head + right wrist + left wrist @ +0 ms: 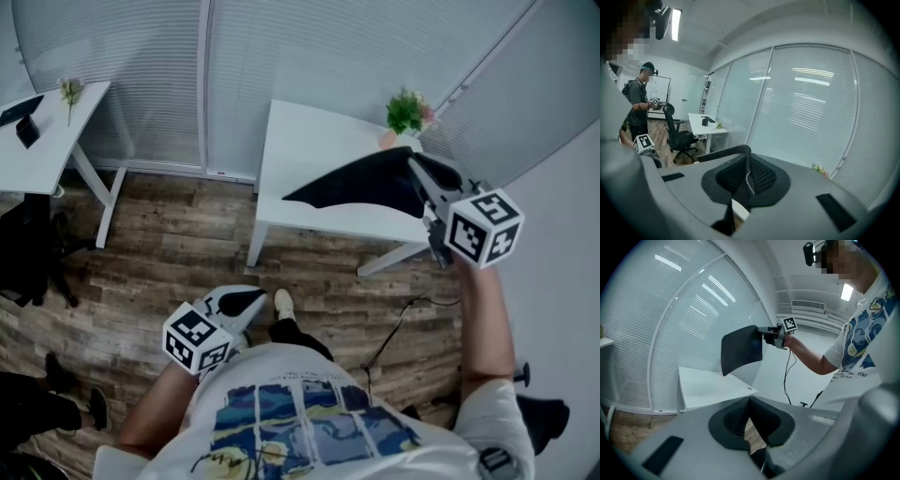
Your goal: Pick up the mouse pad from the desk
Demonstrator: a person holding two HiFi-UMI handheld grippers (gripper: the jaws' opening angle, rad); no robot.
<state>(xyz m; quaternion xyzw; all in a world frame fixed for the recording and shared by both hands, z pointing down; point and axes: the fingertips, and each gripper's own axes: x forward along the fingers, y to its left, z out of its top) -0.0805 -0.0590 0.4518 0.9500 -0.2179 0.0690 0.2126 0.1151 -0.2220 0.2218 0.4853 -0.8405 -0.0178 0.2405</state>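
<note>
Right claw [417,169] is clamped narrow on one edge of the black mouse pad [361,187], whose thin rim runs straight between its pads (the right gripper view shows it pinched there). From that grip the pad fans out to the claw's left, bent and drooping, clear of the white desk [309,141] beneath it. A small potted plant [405,112] stands on the desk just beyond the claw's tips. Left claw [251,300] hangs low, well apart from the pad, above the wooden floor [159,244], its jaws closed tip to tip with nothing between them.
</note>
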